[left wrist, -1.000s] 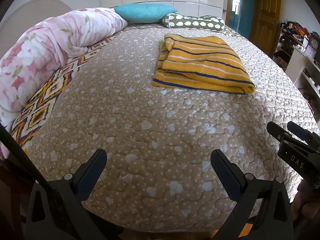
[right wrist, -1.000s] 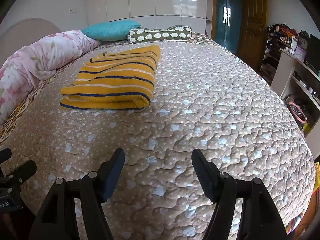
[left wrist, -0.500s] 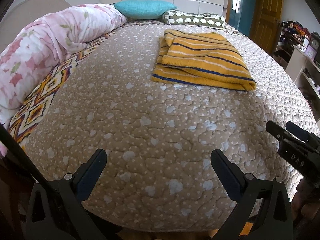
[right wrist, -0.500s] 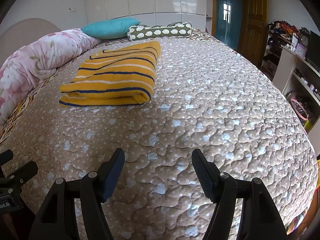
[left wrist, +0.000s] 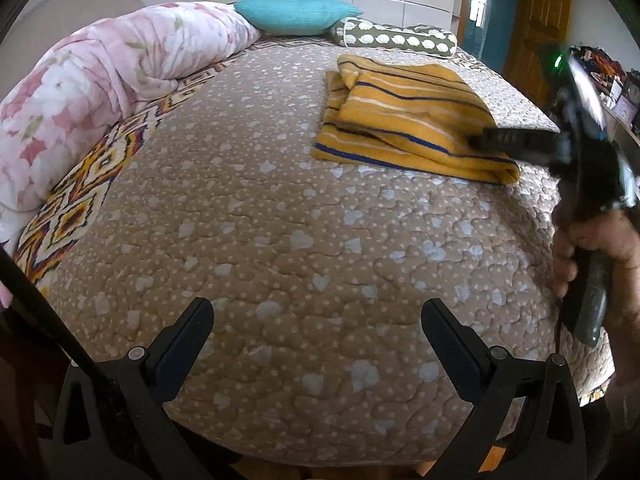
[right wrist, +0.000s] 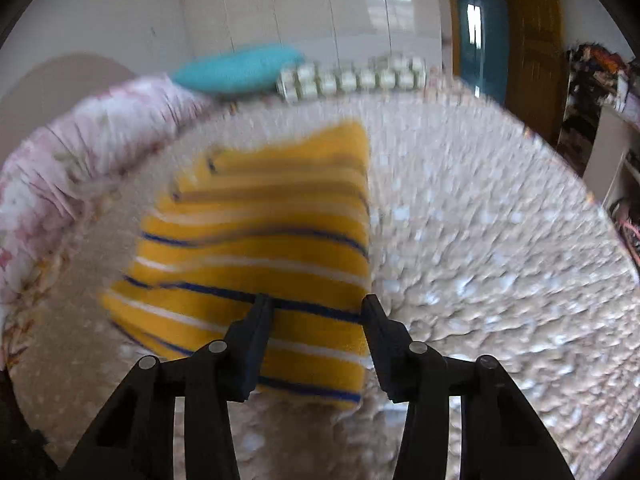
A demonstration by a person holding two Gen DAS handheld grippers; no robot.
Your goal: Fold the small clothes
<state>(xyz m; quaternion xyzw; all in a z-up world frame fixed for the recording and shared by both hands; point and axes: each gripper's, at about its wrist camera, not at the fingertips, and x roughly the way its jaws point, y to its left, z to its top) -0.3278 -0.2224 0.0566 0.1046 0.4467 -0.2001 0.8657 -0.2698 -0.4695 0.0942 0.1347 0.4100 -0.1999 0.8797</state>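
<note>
Right-wrist view motion-blurred, right claw (left wrist: 496,140) smeared, striped garment's (left wrist: 404,120) corner hidden behind it

Teal pillow (left wrist: 298,14), dotted bolster (left wrist: 394,37) at bed head; floral duvet (left wrist: 100,84) left.

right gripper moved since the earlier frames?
Yes. The right gripper has advanced across the quilt to the folded yellow striped garment, toward the teal pillow. Its jaws have just been closing, garment edge between them, not yet clamped.

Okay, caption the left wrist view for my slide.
Left gripper open over the quilted bedspread; right gripper reaches the folded yellow striped garment.
</note>
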